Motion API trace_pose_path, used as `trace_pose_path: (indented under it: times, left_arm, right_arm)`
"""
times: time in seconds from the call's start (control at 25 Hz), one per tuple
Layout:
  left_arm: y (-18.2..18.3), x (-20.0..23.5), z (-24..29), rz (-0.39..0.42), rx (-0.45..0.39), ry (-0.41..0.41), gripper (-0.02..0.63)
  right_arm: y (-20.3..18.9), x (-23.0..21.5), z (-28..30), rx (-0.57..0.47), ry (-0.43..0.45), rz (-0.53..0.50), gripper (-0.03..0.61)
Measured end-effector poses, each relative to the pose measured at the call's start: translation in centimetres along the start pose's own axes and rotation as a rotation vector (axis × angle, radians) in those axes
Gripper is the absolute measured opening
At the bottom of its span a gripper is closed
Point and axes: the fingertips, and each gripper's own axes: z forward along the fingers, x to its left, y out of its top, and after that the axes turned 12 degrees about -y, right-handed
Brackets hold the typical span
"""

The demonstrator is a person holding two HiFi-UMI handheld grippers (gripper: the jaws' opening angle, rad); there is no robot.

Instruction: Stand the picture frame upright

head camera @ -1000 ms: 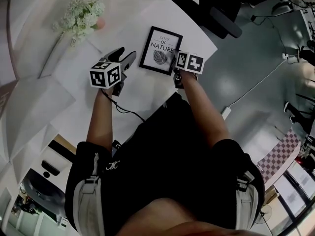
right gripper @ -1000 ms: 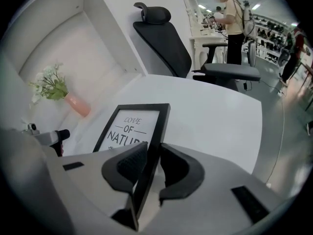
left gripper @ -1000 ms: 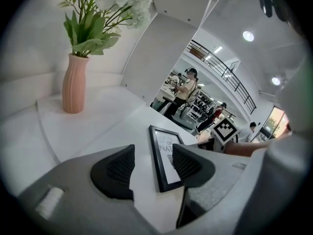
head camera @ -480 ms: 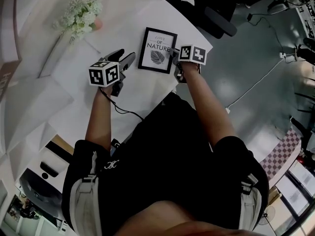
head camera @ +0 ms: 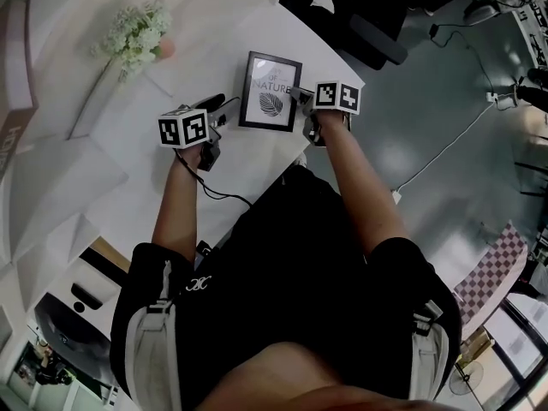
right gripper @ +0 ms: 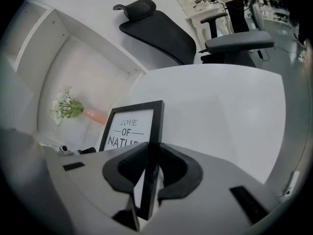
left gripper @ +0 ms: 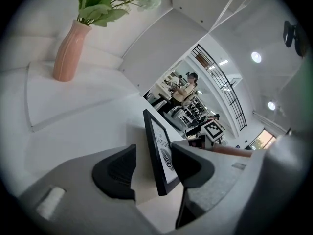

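The black picture frame (head camera: 271, 103) with a leaf print is tipped up off the white table (head camera: 137, 152). In the right gripper view its side edge (right gripper: 155, 126) runs between my right gripper (right gripper: 151, 173)'s pads, which have just been closing and now press on it. The left gripper (head camera: 224, 108) reaches in from the other side. In its own view the left gripper (left gripper: 152, 168) straddles the frame's near edge (left gripper: 159, 153). A gap shows between one pad and the frame's back, so it stands open.
A pink vase of white flowers (head camera: 137, 37) stands at the table's back left, against a white shelf unit. A black office chair (head camera: 368, 24) sits beyond the table's far right edge. A cable trails from the left gripper across the table toward the person.
The left gripper has moved right, up to the frame's left edge, which now sits between its jaws. The frame has tipped up from the table. The right gripper has kept its place.
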Motion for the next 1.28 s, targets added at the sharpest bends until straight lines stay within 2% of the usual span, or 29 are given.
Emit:
trace_pose_path:
  times: [0.44, 0.48, 0.52, 0.56, 0.76, 0.88, 1.0, 1.28]
  left_arm:
    - [-1.1, 0.7, 5.6, -0.022, 0.134, -0.010, 0.227]
    - [-1.3, 0.7, 5.8, -0.022, 0.142, -0.010, 0.205]
    - [-1.4, 0.6, 5.9, -0.020, 0.146, -0.010, 0.146]
    - [-1.4, 0.5, 6.1, -0.018, 0.146, -0.008, 0.120]
    - [-1.2, -0.1, 6.0, -0.022, 0.124, 0.007, 0.118]
    - [-1.2, -1.4, 5.8, 0.026, 0.133, 0.029, 0.118]
    - [-0.5, -3.4, 5.4, 0.099, 0.122, 0.040, 0.118]
    - [4.6, -9.7, 4.4, 0.296, -0.034, 0.062, 0.117]
  right_arm:
    - [0.0, 0.0, -0.2, -0.005, 0.026, -0.009, 0.074]
    - [0.0, 0.0, -0.2, -0.008, 0.028, -0.012, 0.074]
    - [0.0, 0.0, -0.2, -0.009, 0.029, -0.015, 0.074]
    - [0.1, 0.0, -0.2, -0.009, 0.030, -0.017, 0.074]
    - [0.0, -0.1, -0.3, -0.001, 0.020, -0.017, 0.074]
    - [-0.4, -0.1, -1.3, -0.024, 0.015, -0.022, 0.072]
    - [0.5, 0.4, -4.0, -0.104, 0.036, -0.051, 0.072]
    - [6.3, 3.6, -12.3, -0.375, 0.078, -0.234, 0.072]
